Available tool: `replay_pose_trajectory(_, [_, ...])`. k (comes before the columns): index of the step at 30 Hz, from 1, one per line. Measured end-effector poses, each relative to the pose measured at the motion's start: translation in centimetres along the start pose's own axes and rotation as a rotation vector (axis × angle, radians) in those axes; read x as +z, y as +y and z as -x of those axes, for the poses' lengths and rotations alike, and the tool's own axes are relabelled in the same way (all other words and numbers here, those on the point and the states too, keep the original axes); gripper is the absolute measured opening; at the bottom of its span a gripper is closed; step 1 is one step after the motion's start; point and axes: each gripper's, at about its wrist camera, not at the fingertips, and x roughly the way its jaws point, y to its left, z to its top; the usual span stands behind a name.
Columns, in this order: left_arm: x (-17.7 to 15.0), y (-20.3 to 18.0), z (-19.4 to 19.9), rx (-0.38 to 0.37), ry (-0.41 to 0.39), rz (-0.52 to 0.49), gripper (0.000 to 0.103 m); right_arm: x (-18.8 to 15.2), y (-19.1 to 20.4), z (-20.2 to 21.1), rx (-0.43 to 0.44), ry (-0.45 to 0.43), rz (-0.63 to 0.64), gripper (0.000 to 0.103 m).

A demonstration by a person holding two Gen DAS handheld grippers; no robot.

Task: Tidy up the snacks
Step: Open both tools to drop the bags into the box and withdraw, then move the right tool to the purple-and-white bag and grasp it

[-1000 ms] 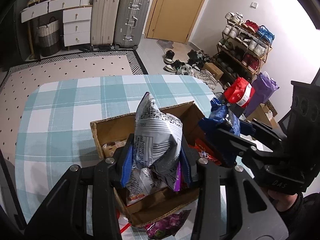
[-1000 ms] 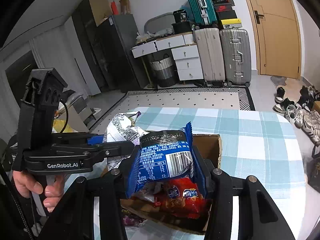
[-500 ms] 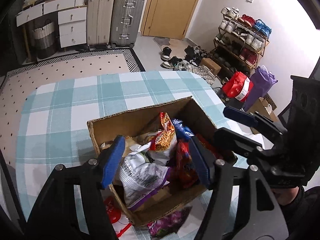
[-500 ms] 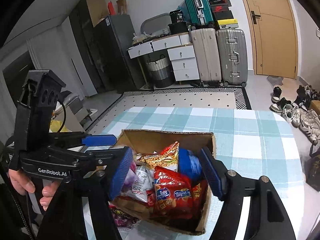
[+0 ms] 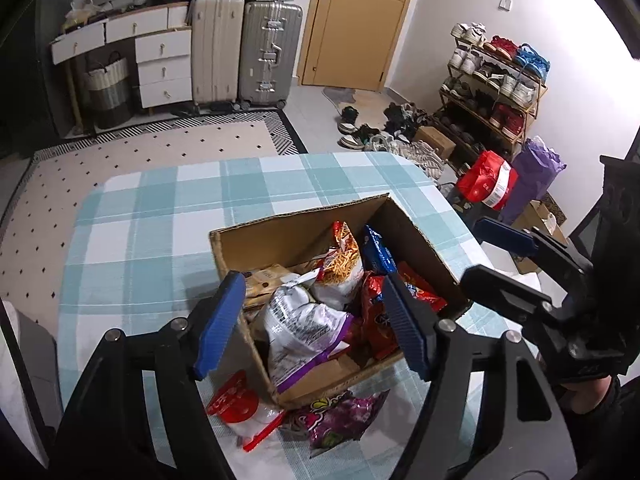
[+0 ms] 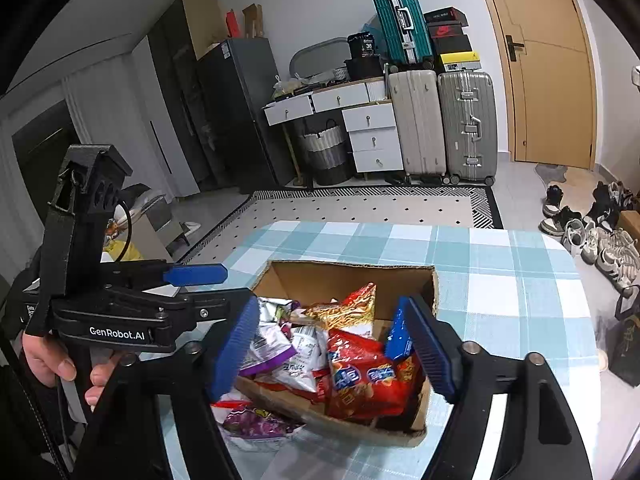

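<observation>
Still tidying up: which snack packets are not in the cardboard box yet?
The purple packet and the red-and-white packet lie on the tablecloth before the cardboard box; the others are inside.

I see two suitcases (image 5: 244, 50) just left of the wooden door (image 5: 356, 20), a shoe rack (image 5: 492, 88) to its right.

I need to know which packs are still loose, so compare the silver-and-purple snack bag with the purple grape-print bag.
The silver-and-purple snack bag lies inside the cardboard box, while the purple grape-print bag lies outside it on the checked tablecloth, against the box's near wall. The silver bag rests propped on other snacks; the purple one lies flat. The silver bag's face is mostly pale with small print, the purple one dark and colourful. Neither is held by a gripper.
</observation>
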Motion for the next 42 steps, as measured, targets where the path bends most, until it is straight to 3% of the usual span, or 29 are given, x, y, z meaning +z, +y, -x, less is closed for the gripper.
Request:
replay_pose_trajectory(26, [-5.4, 0.2, 8.0, 0.099, -0.087, 0.040, 0.098, -2.9, 5.8, 5.7, 0.004, -0.044, 0.042, 0.093])
replay_pose_trajectory(42, [-9.4, 0.1, 9.2, 0.145, -0.090, 0.054, 0.102, -6.4, 7.0, 6.7, -0.008, -0.023, 0.017, 0.097])
